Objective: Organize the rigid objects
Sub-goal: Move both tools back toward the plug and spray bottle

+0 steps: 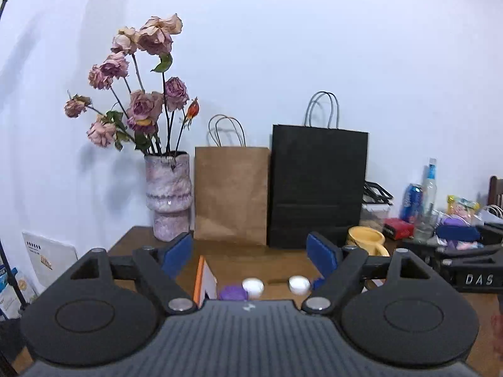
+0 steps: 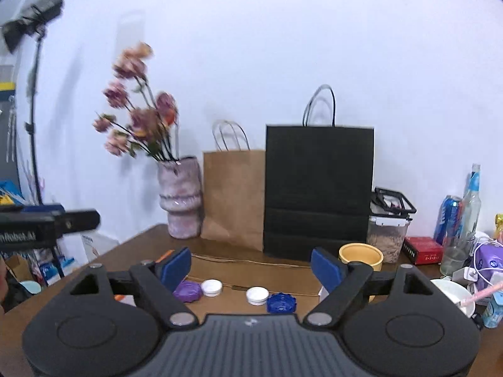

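Several bottle caps lie in a loose row on the brown wooden table (image 2: 239,270): a purple cap (image 2: 187,290), two white caps (image 2: 211,287) (image 2: 257,295) and a blue cap (image 2: 281,303). The left wrist view shows the purple cap (image 1: 232,292) and both white caps (image 1: 253,286) (image 1: 299,283) just past the tool body. My left gripper (image 1: 250,251) is open above and short of the caps, with nothing between its blue pads. My right gripper (image 2: 251,265) is likewise open and empty, raised over the same row.
A brown paper bag (image 2: 234,194), a black paper bag (image 2: 319,188) and a vase of dried roses (image 2: 182,198) stand along the back wall. A yellow mug (image 2: 361,256), a lidded container (image 2: 388,235), a can, bottles and packets crowd the right side. An orange-edged box (image 1: 204,279) stands at the left.
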`<action>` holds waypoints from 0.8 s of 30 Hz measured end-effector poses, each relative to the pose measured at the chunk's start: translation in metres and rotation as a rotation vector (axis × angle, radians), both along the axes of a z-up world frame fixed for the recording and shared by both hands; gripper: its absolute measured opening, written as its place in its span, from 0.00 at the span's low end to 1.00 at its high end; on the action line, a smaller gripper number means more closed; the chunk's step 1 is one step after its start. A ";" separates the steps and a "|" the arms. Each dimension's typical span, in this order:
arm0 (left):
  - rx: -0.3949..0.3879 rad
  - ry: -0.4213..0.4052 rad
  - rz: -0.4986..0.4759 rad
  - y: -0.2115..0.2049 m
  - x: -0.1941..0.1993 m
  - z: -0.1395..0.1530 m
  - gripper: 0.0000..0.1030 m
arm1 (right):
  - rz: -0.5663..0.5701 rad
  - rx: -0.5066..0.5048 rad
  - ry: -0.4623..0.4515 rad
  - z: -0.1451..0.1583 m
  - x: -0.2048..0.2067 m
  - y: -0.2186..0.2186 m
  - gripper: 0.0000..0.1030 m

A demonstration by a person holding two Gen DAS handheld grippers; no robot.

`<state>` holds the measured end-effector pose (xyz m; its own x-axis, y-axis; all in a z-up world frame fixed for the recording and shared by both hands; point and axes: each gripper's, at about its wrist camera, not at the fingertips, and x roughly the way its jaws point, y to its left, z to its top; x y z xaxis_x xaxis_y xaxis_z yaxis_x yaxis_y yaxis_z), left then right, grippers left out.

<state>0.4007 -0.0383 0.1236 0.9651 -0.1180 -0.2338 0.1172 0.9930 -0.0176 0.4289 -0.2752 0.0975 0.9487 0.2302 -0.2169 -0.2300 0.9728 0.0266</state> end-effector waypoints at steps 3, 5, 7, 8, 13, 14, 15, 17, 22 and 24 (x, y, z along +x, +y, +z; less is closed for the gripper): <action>0.015 -0.034 -0.001 -0.001 -0.026 -0.013 0.80 | -0.004 -0.025 -0.037 -0.010 -0.023 0.008 0.84; 0.014 -0.036 -0.001 0.000 -0.038 -0.015 0.80 | -0.002 -0.031 -0.049 -0.014 -0.034 0.012 0.84; -0.004 -0.035 0.008 0.003 -0.049 -0.015 0.80 | -0.006 -0.025 -0.056 -0.017 -0.046 0.013 0.84; -0.014 -0.039 0.014 0.004 -0.055 -0.015 0.80 | -0.007 -0.018 -0.061 -0.018 -0.053 0.013 0.84; 0.001 -0.073 0.051 0.007 -0.098 -0.019 0.80 | -0.013 0.004 -0.069 -0.026 -0.099 0.011 0.85; -0.002 -0.067 0.057 0.009 -0.109 -0.022 0.80 | -0.016 0.009 -0.068 -0.028 -0.110 0.010 0.85; -0.015 -0.051 0.063 0.011 -0.122 -0.027 0.80 | -0.017 0.017 -0.069 -0.032 -0.123 0.006 0.86; -0.025 -0.036 0.033 0.014 -0.151 -0.038 0.80 | -0.020 0.048 -0.069 -0.042 -0.155 -0.001 0.93; -0.016 -0.090 0.019 0.025 -0.231 -0.056 0.81 | -0.041 0.049 -0.045 -0.069 -0.229 -0.011 0.93; -0.035 -0.086 0.024 0.031 -0.255 -0.060 0.81 | -0.040 0.076 -0.021 -0.077 -0.253 -0.015 0.94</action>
<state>0.1458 -0.0077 0.0636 0.9840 -0.1014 -0.1464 0.0961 0.9944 -0.0433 0.1759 -0.2900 0.0205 0.9615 0.2070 -0.1805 -0.1922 0.9766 0.0963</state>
